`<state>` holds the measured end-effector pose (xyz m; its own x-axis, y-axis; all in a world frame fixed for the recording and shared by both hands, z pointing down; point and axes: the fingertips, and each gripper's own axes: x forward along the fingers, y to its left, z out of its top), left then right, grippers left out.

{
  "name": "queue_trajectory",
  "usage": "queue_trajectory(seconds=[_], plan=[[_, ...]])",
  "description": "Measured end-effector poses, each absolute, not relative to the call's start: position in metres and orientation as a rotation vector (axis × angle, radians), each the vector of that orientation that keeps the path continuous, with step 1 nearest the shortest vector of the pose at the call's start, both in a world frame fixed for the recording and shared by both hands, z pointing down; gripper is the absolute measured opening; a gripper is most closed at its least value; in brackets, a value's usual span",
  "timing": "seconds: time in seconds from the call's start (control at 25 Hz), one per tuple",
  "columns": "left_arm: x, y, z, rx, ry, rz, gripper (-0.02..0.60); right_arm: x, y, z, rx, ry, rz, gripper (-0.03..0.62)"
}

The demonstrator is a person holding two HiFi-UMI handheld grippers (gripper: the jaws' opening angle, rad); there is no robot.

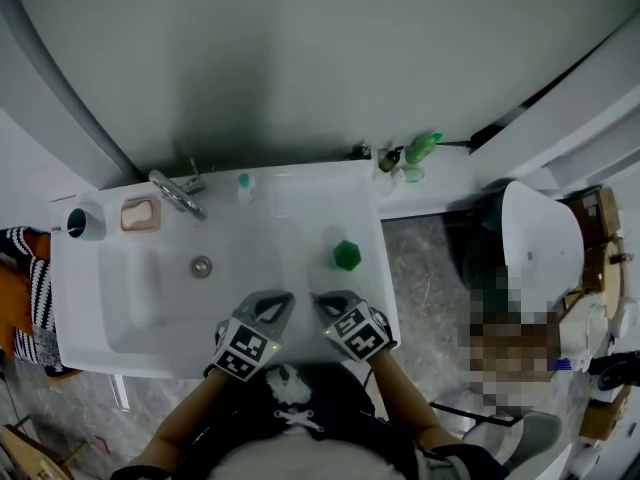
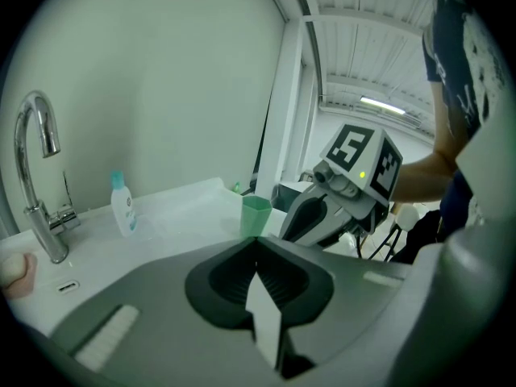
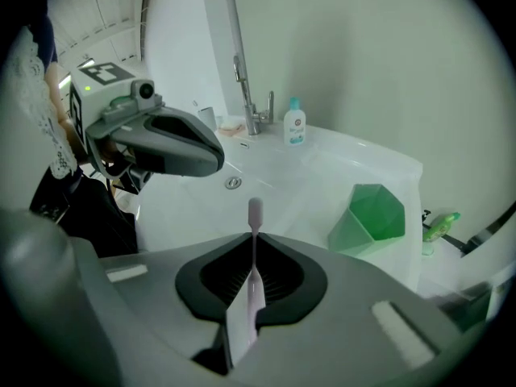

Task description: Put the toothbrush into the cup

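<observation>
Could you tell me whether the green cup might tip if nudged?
The green cup looks like thin faceted plastic and appears empty, so it is probably light and easy to tip. The sink ledge under it looks glossy, so it may slide.

Cup (image 1: 347, 256) stands on the sink (image 1: 75, 293) right of the faucet (image 1: 178, 194) (well apart).

The head view looks steeply down from over the front edge of the white rectangular ceramic washbasin (image 1: 130, 298). Both gripper views ride low and close above that edge (each angled toward the back wall), sharing the green faceted plastic cup (image 2: 256, 214) and curved chrome tap (image 3: 255, 118).
</observation>
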<state>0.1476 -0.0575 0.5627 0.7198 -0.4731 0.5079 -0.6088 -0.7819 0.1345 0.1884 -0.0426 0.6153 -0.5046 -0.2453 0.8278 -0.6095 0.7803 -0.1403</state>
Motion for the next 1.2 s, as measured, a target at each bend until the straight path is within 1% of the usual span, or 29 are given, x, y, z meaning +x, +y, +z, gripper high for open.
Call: queue_trajectory(seconds=[0.76, 1.2], plan=[[0.144, -0.06, 0.553, 2.654, -0.865, 0.651, 0.0, 0.187, -0.057, 0.529, 0.777, -2.445, 0.642, 0.017], [0.147, -0.058, 0.547, 2.651, -0.873, 0.613, 0.0, 0.194, -0.065, 0.494, 0.89, -2.628, 0.602, 0.017]])
